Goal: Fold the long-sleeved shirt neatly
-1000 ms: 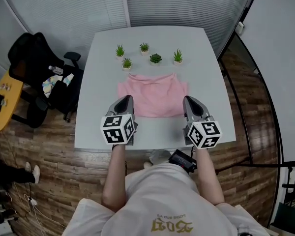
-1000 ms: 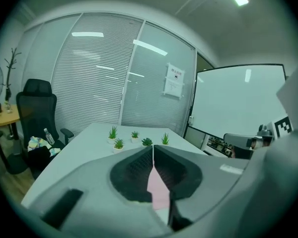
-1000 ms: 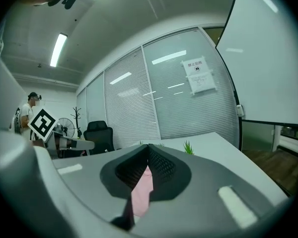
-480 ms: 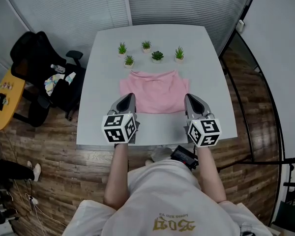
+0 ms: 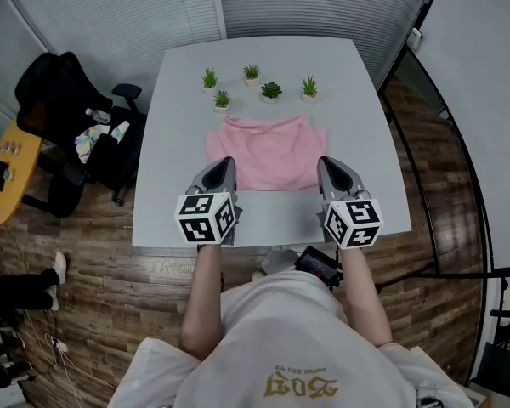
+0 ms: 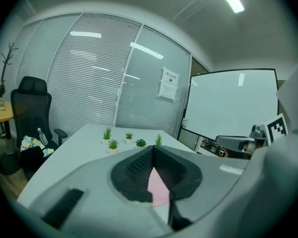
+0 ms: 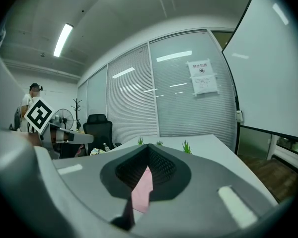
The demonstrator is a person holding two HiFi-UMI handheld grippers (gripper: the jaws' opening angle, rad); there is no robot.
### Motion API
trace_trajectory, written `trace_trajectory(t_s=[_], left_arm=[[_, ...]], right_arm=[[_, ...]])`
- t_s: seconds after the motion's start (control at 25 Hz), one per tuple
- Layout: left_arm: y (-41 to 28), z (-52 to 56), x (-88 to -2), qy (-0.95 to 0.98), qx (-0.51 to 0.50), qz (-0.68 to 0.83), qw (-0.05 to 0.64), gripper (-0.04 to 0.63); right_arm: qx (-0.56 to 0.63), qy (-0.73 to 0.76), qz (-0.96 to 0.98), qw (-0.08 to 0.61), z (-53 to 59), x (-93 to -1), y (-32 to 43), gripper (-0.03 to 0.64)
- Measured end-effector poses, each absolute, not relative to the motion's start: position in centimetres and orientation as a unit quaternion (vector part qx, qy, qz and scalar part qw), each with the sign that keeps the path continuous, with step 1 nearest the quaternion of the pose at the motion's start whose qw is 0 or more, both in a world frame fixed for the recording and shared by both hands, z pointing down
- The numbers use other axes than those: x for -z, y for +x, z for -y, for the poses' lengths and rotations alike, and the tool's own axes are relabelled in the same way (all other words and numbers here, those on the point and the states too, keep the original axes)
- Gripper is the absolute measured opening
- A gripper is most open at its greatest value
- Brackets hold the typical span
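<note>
So, the pink shirt (image 5: 268,147) is lying flat around the middle of the grey table (image 5: 174,143). It's spread out with its neckline toward the far edge and its hem toward the near edge, where the person is standing.

Both grippers are down at the table's near side, one on each bottom corner of the shirt. The left gripper (image 5: 226,163) sits over the near-left corner and the right gripper (image 5: 326,163) over the near-right one. They're well apart, with bare pink cloth between them.

In the left gripper view the jaws are pinched together at the tips, with a wedge of pink fabric right under where they meet. The right gripper view is the same, jaws closed with a strip of pink running down between them. So both look clamped onto the shirt's hem, which is still lying on the table.

Past the shirt, toward the table's far edge, there's a loose row of five little potted plants (image 5: 271,90). Off the table's left side is a black office chair (image 5: 55,92) with stuff piled on it.
</note>
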State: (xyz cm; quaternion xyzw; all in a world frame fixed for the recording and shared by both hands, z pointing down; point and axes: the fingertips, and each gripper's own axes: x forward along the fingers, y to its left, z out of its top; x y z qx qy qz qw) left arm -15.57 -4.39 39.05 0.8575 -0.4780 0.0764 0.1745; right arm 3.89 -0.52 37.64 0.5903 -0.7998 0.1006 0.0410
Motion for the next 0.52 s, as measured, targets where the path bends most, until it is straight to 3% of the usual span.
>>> trace_trajectory(t_s=[0.52], left_arm=[[-15.54,4.03,-39.19,0.862,-0.076,0.467,0.18,0.002]], right_arm=[[-0.097,0.586,0.803,0.046,0.37,-37.53,3.25,0.011]])
